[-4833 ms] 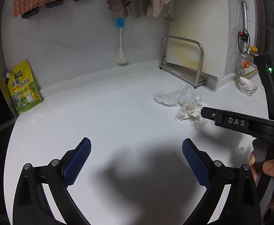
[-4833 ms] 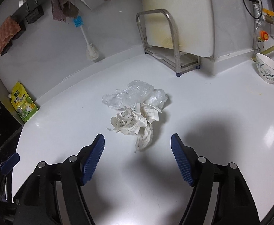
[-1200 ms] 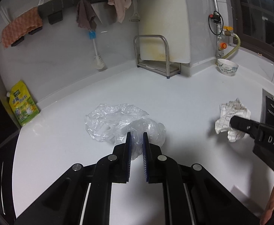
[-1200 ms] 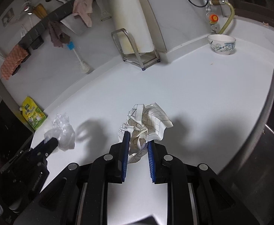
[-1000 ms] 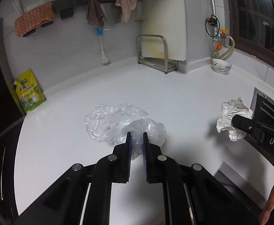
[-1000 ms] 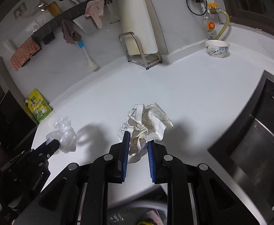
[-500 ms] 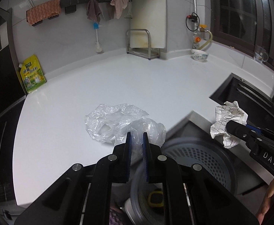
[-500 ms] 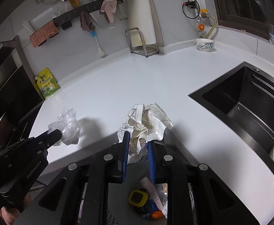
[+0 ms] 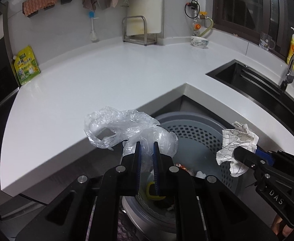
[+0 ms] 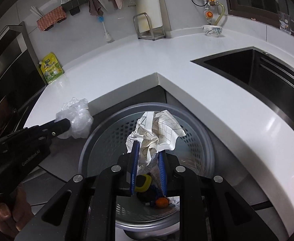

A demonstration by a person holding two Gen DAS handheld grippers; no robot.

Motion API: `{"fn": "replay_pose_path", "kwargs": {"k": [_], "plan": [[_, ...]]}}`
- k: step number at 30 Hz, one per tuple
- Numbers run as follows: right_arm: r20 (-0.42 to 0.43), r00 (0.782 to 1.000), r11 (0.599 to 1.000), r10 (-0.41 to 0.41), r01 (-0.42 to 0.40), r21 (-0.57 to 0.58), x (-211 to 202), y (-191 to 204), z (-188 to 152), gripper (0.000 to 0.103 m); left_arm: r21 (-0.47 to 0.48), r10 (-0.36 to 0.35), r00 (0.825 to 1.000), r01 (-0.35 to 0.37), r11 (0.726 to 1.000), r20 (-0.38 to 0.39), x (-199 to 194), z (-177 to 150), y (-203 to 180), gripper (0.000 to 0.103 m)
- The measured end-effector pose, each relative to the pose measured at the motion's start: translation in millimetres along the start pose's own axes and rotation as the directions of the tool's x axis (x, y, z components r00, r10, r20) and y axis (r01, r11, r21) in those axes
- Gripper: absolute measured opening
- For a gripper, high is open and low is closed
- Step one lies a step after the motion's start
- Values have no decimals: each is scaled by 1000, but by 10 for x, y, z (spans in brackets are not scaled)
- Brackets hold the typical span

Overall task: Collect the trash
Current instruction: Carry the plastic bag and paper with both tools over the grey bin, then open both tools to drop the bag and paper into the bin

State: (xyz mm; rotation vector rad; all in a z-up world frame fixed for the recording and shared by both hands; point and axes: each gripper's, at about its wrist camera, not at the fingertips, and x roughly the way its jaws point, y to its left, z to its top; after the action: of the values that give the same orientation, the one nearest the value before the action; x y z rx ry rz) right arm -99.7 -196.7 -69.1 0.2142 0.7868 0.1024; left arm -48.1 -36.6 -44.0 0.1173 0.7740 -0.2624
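My left gripper point(image 9: 146, 146) is shut on a crumpled clear plastic bag point(image 9: 124, 129) and holds it over the near rim of a grey perforated trash bin point(image 9: 195, 128). My right gripper point(image 10: 148, 150) is shut on a crumpled white paper with a grid print point(image 10: 157, 130), held above the bin's opening point(image 10: 199, 140). The paper also shows in the left wrist view point(image 9: 237, 140), and the bag in the right wrist view point(image 10: 76, 118). Trash lies at the bottom of the bin point(image 10: 161, 201).
The bin stands on the floor in the inner corner of the white L-shaped counter point(image 9: 106, 76). A black sink point(image 10: 257, 70) is at right. A yellow-green pouch point(image 9: 26, 65), a steel rack point(image 9: 139, 30) and a bowl point(image 9: 199, 41) stand by the back wall.
Both grippers picked the bag and the paper up off the counter, drew back past the counter edge and now hang over the bin, closer to it than half a second ago.
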Motion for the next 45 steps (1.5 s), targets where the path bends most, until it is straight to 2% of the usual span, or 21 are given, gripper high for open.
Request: {"fn": "replay_pose_path", "kwargs": {"k": [8, 14, 16, 17, 18, 19, 30, 45], "plan": [[-31, 999, 1000, -10, 10, 1, 144, -32, -65, 19, -2, -6, 999, 6, 1000, -32, 152, -110, -67, 12], [-70, 997, 1000, -12, 13, 16, 300, -80, -100, 22, -8, -5, 999, 5, 1000, -51, 245, -135, -62, 18], [-68, 997, 1000, -19, 21, 20, 310, -94, -111, 28, -15, 0, 999, -1, 1000, -52, 256, -139, -46, 35], [-68, 998, 1000, -20, 22, 21, 311, -99, -118, 35, -17, 5, 999, -6, 1000, -50, 254, -135, -41, 42], [-68, 997, 999, -22, 24, 22, 314, -106, -117, 39, -21, 11, 999, -12, 1000, -45, 245, -136, -30, 59], [-68, 997, 999, -23, 25, 23, 316, -109, -113, 46, -26, 15, 999, -16, 1000, -34, 225, -137, -16, 65], [-61, 997, 999, -37, 39, 33, 299, -161, -125, 48, -34, 36, 999, -37, 999, -38, 208, -141, 16, 69], [-60, 998, 999, -36, 37, 30, 291, -130, -131, 50, -40, 64, 998, -65, 997, -20, 138, -132, 53, 85]]}}
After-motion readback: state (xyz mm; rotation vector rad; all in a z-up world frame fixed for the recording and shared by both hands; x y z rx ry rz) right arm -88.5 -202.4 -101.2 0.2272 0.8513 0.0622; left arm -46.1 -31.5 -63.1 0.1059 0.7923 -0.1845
